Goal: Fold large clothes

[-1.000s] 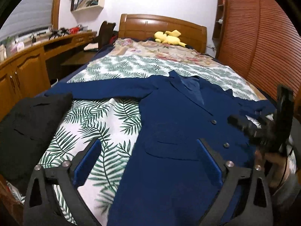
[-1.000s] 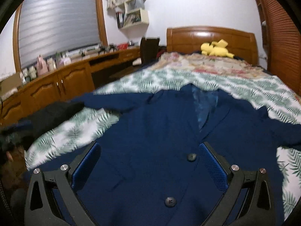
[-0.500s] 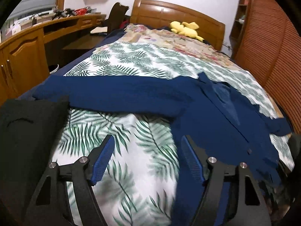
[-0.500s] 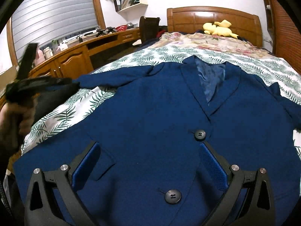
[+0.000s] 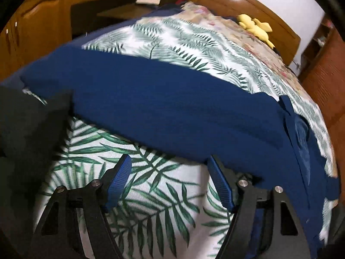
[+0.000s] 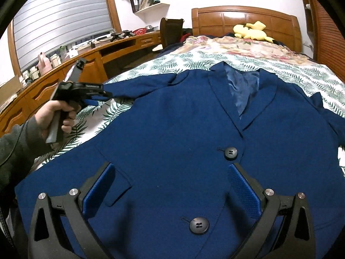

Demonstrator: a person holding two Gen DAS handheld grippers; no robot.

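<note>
Blue jacket [image 6: 183,133] lies flat, face up on bed [image 5: 155,194]; left gripper [image 5: 170,181] part-open, empty, nears sleeve [image 5: 151,99]; right gripper [image 6: 170,185] wide, empty over front; next: prob. pinch sleeve, fold inward.

The left wrist view looks steeply down, close over the blue jacket's sleeve [image 5: 163,108] on the bed [image 5: 189,43], toward the headboard. The right wrist view sits near the jacket front [image 6: 176,133], also facing the headboard. Both share jacket, leaf-print bedspread and yellow toy [image 6: 252,31].
</note>
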